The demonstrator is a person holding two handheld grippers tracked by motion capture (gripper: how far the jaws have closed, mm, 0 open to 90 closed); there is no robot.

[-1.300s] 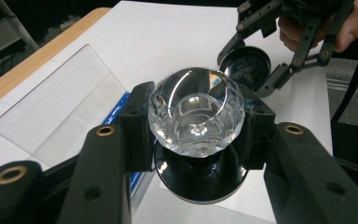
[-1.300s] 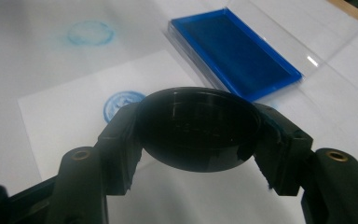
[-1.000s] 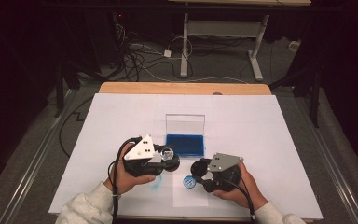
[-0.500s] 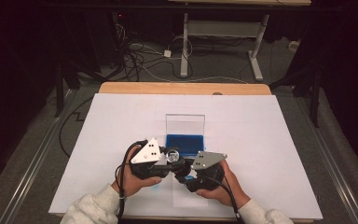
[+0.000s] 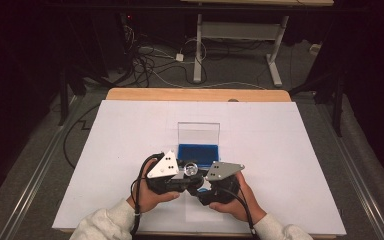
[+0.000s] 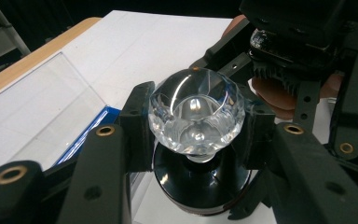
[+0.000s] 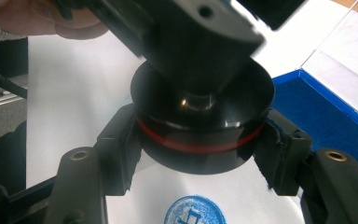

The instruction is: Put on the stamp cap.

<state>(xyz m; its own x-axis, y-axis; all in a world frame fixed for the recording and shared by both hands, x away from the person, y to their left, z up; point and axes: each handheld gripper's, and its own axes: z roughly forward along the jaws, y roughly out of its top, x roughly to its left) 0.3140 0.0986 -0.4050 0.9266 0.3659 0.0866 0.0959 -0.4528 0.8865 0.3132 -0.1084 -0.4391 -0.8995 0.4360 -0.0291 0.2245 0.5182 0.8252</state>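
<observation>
Both hands sit close together at the near edge of the white table [image 5: 290, 150], and the two tools meet nose to nose over one small object. The left gripper [image 6: 196, 135] is clamped on a clear faceted crystal knob [image 6: 193, 109]; its jaws press that knob from both sides. Right under the knob sits a round black stamp base [image 7: 200, 121] with a thin red ring, and the right gripper [image 7: 200, 154] is clenched on that base, one black jaw hard against each side. So the stamp is shared: left on the crystal top, right on the black body, held just above the sheet.

Directly below the right gripper's jaws lies a round blue stamped mark [image 7: 193, 214] on the white surface. Just beyond the tools, ahead of both noses, sits a blue ink pad [image 5: 198, 152] in its tray, with a clear lid [image 5: 198, 132] standing upright at its far side. Farther still, the table's wooden edge [image 5: 195, 94] shows, and behind it cables [image 5: 150, 60] trail over the grey floor [image 5: 230, 70].
</observation>
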